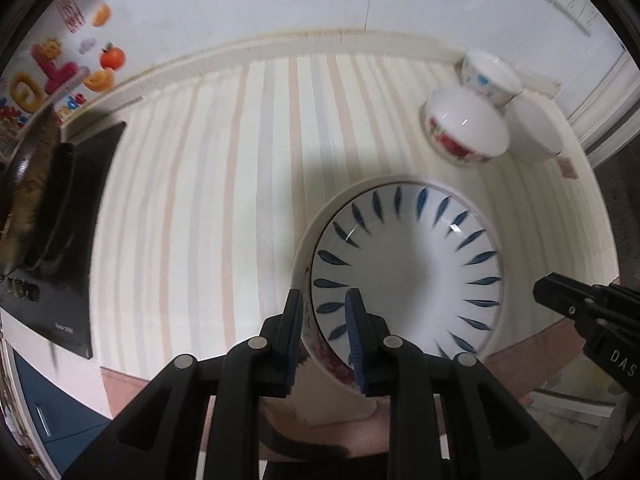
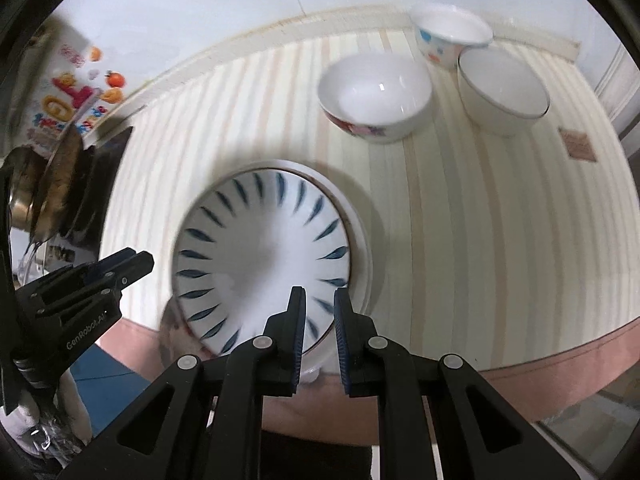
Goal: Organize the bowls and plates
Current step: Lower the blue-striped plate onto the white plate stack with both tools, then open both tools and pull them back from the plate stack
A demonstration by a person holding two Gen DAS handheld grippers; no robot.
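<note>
A white bowl with blue leaf marks (image 1: 408,264) (image 2: 260,256) sits nested in a larger white bowl with red flowers on its side (image 1: 332,364) (image 2: 362,264). My left gripper (image 1: 324,336) is shut on the left rim of this stack. My right gripper (image 2: 320,332) is shut on the opposite rim. Each gripper shows in the other's view: the right gripper (image 1: 560,296) and the left gripper (image 2: 136,264). The stack casts a shadow on the striped tablecloth (image 1: 220,200) (image 2: 460,240).
Three bowls stand at the back right: a red-flowered bowl (image 1: 466,128) (image 2: 376,96), a small dotted bowl (image 1: 490,74) (image 2: 452,36) and a plain white bowl (image 1: 536,128) (image 2: 502,88). A black cooktop (image 1: 80,208) with a pan (image 1: 32,192) is at the left. The table's front edge lies just below the stack.
</note>
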